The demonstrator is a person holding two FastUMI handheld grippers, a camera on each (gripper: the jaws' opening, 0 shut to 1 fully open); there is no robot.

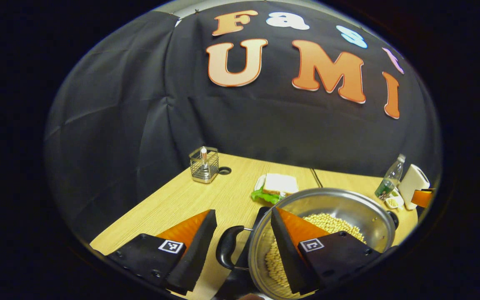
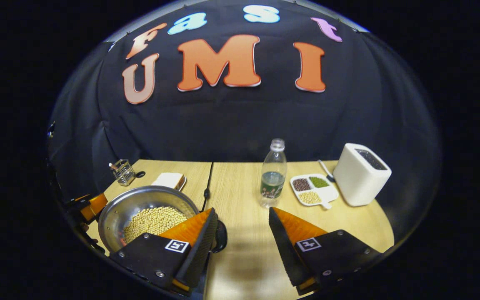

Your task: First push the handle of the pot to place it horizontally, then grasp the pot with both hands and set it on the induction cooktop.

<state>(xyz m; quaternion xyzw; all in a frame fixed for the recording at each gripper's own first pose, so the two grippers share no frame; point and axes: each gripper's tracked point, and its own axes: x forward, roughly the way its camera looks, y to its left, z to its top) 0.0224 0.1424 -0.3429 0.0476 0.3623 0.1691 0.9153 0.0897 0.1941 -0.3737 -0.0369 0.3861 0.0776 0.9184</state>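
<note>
In the left gripper view my left tongs stand released at the bottom of the frame, straddling the near loop handle of the steel pot, which sits at lower right holding soybeans; one finger hangs over the bowl, the other over the desk. I judge this is the two-handed grasp step: I would settle the fingers squarely either side of the handle before clenching, so the pot cannot tip. Behind it lie a sandwich on a plate, a wire holder at centre left, and a bottle at far right. In the right gripper view my right tongs are released too, at the bottom; the pot is at lower left, its far-side handle just behind the left finger, not between the two. I would shift left to bracket it. The bottle, a divided bean dish and a white toaster stand near to the right, crowding that side. I cannot tell where the cooktop is.
</note>
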